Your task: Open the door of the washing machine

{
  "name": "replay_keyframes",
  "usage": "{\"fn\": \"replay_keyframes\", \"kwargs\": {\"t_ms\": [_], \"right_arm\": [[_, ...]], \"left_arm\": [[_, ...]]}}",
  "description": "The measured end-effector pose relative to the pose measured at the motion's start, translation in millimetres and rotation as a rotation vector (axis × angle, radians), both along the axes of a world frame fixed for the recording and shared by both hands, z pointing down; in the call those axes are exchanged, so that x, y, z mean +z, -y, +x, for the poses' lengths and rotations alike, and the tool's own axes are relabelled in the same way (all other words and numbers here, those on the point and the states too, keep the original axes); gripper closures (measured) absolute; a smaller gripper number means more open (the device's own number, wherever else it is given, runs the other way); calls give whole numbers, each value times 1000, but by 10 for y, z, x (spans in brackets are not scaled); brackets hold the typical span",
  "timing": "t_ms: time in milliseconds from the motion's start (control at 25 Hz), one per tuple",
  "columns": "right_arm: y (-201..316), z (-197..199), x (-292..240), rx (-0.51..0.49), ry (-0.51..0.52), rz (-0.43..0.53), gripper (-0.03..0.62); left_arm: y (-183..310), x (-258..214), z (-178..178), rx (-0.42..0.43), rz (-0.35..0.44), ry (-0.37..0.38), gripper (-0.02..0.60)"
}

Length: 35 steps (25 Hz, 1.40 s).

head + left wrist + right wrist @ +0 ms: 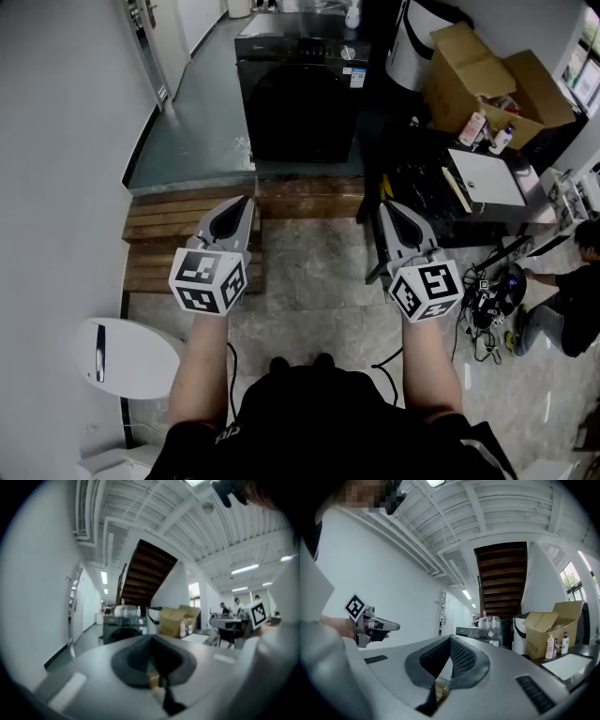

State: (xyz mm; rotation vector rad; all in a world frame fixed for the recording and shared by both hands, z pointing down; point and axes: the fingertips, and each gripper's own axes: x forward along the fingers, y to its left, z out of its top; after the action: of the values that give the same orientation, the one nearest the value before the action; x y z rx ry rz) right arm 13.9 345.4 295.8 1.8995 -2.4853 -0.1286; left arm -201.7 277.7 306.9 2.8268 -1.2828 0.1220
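Left tongs (245, 202) and right tongs (385, 208) are closed, empty, far from the washing machine (305, 52); step close before reaching its door (298, 114).

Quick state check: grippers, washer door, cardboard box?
Black front-loading washing machine: door shut.
Left gripper: jaws shut, empty, well short of the machine.
Right gripper: jaws shut, empty, well short of the machine.
Brown cardboard box: flaps open.

1 washing machine (302, 94), left gripper (246, 200) plus right gripper (385, 205) = 2, 1 cardboard box (487, 80), 2 bottles (473, 128), 1 wooden pallet (159, 244), 1 person (581, 291).
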Motion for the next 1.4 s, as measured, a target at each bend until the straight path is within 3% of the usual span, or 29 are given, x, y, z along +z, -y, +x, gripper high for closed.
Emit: {"fn": "replay_keyframes", "kwargs": {"t_ms": [160, 360, 600, 920, 1200, 1400], "right_arm": [[-33, 30, -7, -11, 2, -1, 603], [-73, 62, 1, -28, 3, 2, 603], [-106, 195, 60, -34, 25, -15, 603], [-268, 183, 144, -185, 37, -38, 601], [-261, 427, 346, -198, 96, -99, 600], [-81, 620, 436, -173, 107, -120, 600]], "left_arm": [[-30, -26, 43, -19, 14, 24, 575], [-51, -15, 72, -22, -1, -25, 574], [-170, -49, 351, 62, -26, -101, 574], [-404, -42, 690, 103, 18, -95, 574], [-358, 46, 944, 68, 33, -48, 574], [-132, 51, 1075, 69, 26, -70, 574]]}}
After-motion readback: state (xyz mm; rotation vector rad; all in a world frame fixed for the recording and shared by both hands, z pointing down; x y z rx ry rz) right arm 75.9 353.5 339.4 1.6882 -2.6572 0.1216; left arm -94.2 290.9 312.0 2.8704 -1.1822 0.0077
